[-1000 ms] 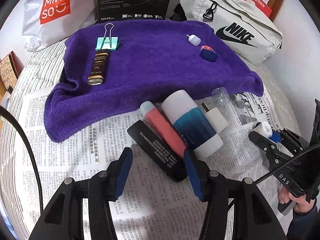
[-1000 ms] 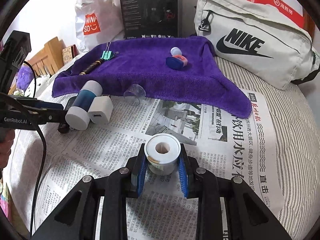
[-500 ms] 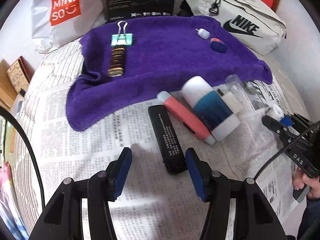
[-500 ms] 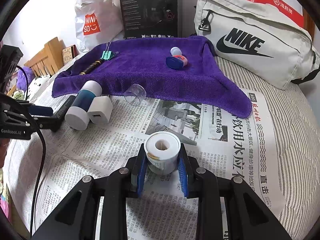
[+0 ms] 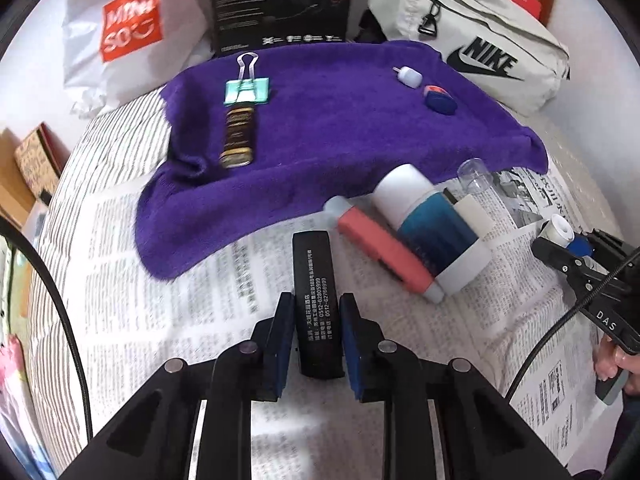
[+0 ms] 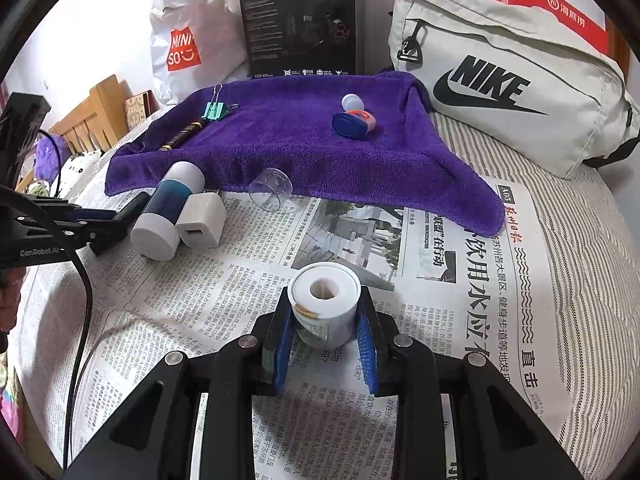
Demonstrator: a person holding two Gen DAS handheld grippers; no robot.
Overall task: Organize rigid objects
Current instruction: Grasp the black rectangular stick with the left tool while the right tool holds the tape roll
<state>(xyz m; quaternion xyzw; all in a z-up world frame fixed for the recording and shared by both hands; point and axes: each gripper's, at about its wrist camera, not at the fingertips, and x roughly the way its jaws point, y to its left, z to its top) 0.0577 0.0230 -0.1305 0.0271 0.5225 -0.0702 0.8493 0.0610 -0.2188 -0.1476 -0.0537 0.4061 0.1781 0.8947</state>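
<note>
At twelve o'clock we see a towel (image 5: 344,128) of deep, fuzzy cloth, matt, lying on thin printed newspaper (image 5: 192,280). The clip (image 5: 247,90) at eleven has shiny wire handles. The black bar (image 5: 316,300) at six looks like smooth matt plastic; the cup (image 6: 271,191) is clear glossy plastic. The bag (image 6: 508,80) at two is smooth woven fabric.

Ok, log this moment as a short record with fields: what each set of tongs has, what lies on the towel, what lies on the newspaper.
left tongs: closing around the black bar on the newspaper
right tongs: shut on the white roll
on purple towel: binder clip, dark gold-printed tube, small white cap, blue and orange item
on newspaper: coral tube, white and blue bottle, white charger, clear cup
</note>
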